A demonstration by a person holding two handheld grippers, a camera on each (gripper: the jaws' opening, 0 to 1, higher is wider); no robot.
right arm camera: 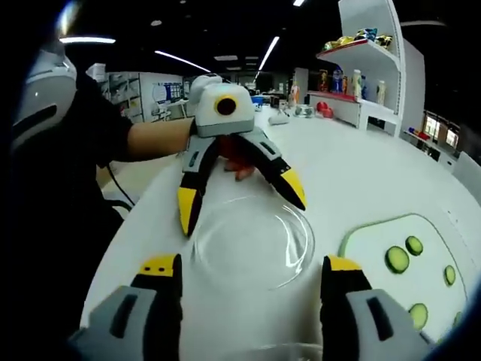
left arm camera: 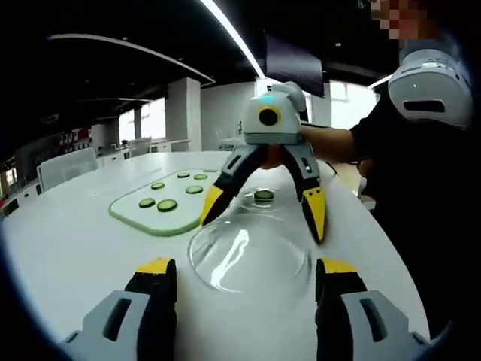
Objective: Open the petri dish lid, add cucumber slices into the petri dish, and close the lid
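Note:
A clear petri dish lid (left arm camera: 248,259) lies on the white table (left arm camera: 83,241), just ahead of my left gripper (left arm camera: 246,271), whose jaws stand open on either side of it. Behind the lid sits the petri dish (left arm camera: 263,197) with one cucumber slice in it. My right gripper (left arm camera: 263,224) hangs open above that dish, holding nothing. In the right gripper view my right gripper (right arm camera: 252,265) is open at the bottom. The lid (right arm camera: 252,244) lies in front of it, under the open left gripper (right arm camera: 240,214). A pale green cutting board (left arm camera: 131,210) (right arm camera: 368,248) carries several cucumber slices (left arm camera: 167,204) (right arm camera: 396,259).
The person (left arm camera: 421,150) (right arm camera: 68,143) stands at the table's edge, close beside the dish. A white shelf (right arm camera: 361,68) with coloured items stands at the far side of the room. Chairs (left arm camera: 68,167) sit at the table's far left edge.

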